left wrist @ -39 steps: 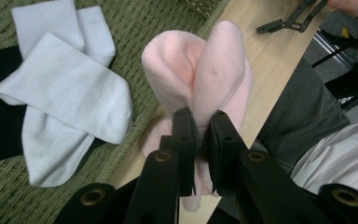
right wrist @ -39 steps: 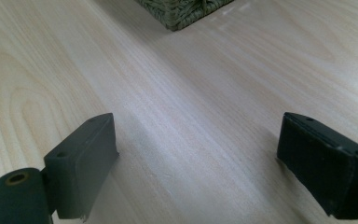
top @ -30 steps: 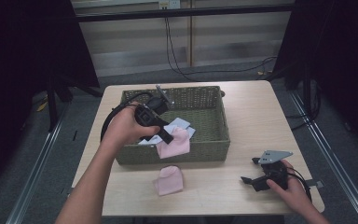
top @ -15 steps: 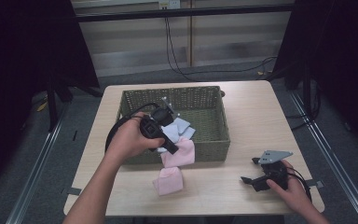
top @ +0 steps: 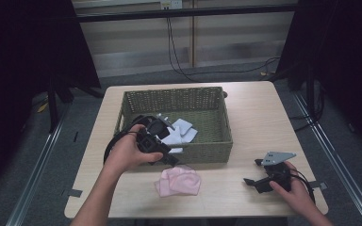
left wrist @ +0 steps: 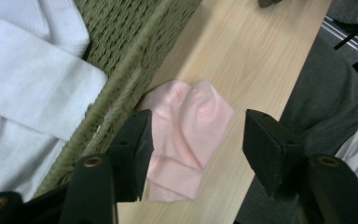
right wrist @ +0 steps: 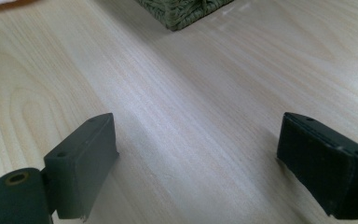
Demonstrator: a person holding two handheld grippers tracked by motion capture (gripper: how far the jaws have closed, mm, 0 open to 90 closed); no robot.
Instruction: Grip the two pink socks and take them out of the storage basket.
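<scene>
A pile of pink cloth point(top: 179, 180) lies on the wooden table point(top: 259, 122) just in front of the green woven basket point(top: 174, 92). My left gripper point(top: 171, 159) hovers over the basket's front wall, above the pile. Its jaws have just been opening and now stand apart with nothing pressed between them. In the left gripper view the pink cloth point(left wrist: 186, 135) lies on the table below the open left gripper point(left wrist: 198, 126). White cloths point(top: 181, 132) rest inside the basket. My right gripper point(top: 254, 182) sits open on the table at the front right, and the right gripper point(right wrist: 196, 140) frames bare wood.
The basket's front wall point(left wrist: 121, 88) stands right beside the left jaw. The table's front edge point(top: 193, 215) runs close behind the pink pile. A basket corner point(right wrist: 186, 14) lies ahead of the right gripper. Cables trail on the floor beyond the table.
The left gripper carried a pink cloth out of the basket, forward and down over the front wall. It let go, and the cloth now lies on the pink one on the table. The right hand kept still.
</scene>
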